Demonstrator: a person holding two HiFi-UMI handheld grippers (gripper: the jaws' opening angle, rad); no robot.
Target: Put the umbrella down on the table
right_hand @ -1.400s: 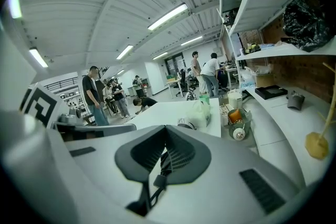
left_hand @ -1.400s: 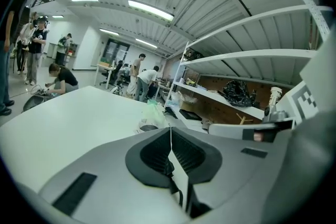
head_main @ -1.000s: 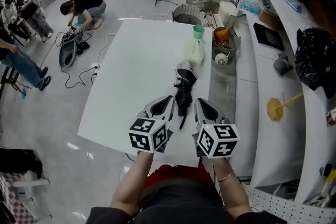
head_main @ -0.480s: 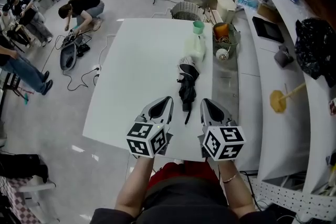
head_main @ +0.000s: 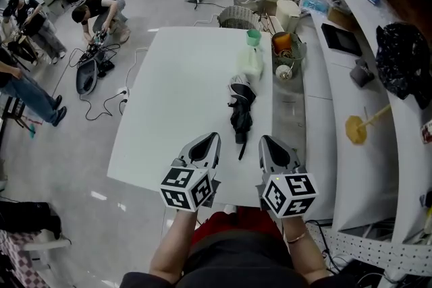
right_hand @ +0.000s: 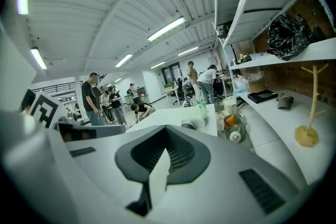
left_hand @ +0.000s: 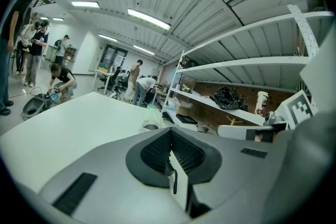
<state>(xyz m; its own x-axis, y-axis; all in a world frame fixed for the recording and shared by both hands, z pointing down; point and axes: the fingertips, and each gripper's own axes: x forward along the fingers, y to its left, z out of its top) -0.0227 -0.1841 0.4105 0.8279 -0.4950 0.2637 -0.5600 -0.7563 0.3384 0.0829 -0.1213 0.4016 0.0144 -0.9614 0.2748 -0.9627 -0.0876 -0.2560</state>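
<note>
A folded black umbrella [head_main: 239,111] lies flat on the white table [head_main: 182,91], pointing away from me, its thin strap end nearest the front edge. My left gripper [head_main: 210,139] is shut and empty just left of that end. My right gripper [head_main: 268,142] is shut and empty just right of it. Neither touches the umbrella. The left gripper view shows the left gripper [left_hand: 170,153] with jaws closed together and the umbrella's [left_hand: 151,126] far end beyond them. In the right gripper view the right gripper's [right_hand: 166,150] jaws meet with nothing between them, and the umbrella [right_hand: 188,124] is ahead.
A pale plastic bag [head_main: 250,64] and a green cup [head_main: 254,37] sit at the table's far right. A wire basket [head_main: 289,57] with an orange item stands beside the table. A shelf counter [head_main: 351,98] runs along the right. Several people work on the floor at left.
Both grippers have drawn back a little toward the table's near edge, away from the umbrella, which stays lying where it was.
</note>
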